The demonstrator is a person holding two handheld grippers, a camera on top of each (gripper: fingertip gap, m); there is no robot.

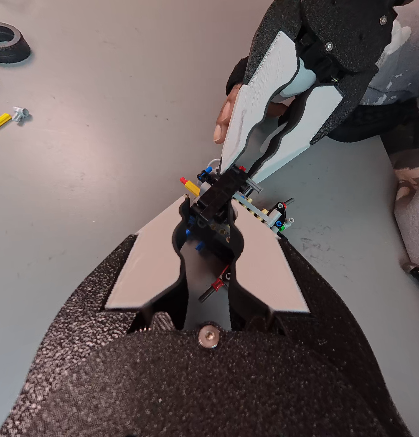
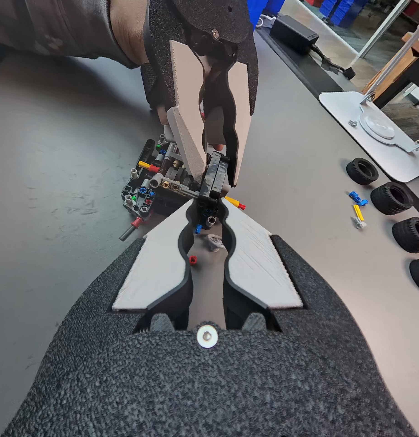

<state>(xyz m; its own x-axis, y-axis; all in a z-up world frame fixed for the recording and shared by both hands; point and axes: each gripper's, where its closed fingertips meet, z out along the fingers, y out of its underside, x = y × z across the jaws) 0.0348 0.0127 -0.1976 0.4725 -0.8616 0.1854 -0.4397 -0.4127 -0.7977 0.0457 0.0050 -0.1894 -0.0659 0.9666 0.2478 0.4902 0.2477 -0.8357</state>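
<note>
**Jaws.** The left gripper (image 1: 208,212) had its jaws drawn in on the black beam (image 1: 218,196), pinching its lower end. The right gripper (image 2: 207,205) came in from the opposite side, and its jaws appeared to be pressed on the same beam. In the right wrist view the left gripper's tips sat on either flank of the beam at 12 o'clock. Contact at the far tip could not be confirmed.

**Model.** The beam stood tilted on one end of the model (image 2: 156,189), a dense build of pins, axles and grey liftarms resting on the table (image 1: 85,165). No tyres were fitted to it.

**Loose parts.** A red bush (image 2: 192,259) and a grey hub (image 2: 214,243) lay between the right gripper's fingers, touching neither. At 3 o'clock in the right wrist view lay blue pins (image 2: 357,198), a yellow axle (image 2: 358,212) and a row of four tyres (image 2: 391,198), all well apart from the model.

**Surface and room.** The table was grey, matte and scuffed beside the model. A white stand base (image 2: 345,118) sat at 2 o'clock and a black adaptor (image 2: 293,33) at 1 o'clock. Beyond these were a glass partition and wooden furniture.
</note>
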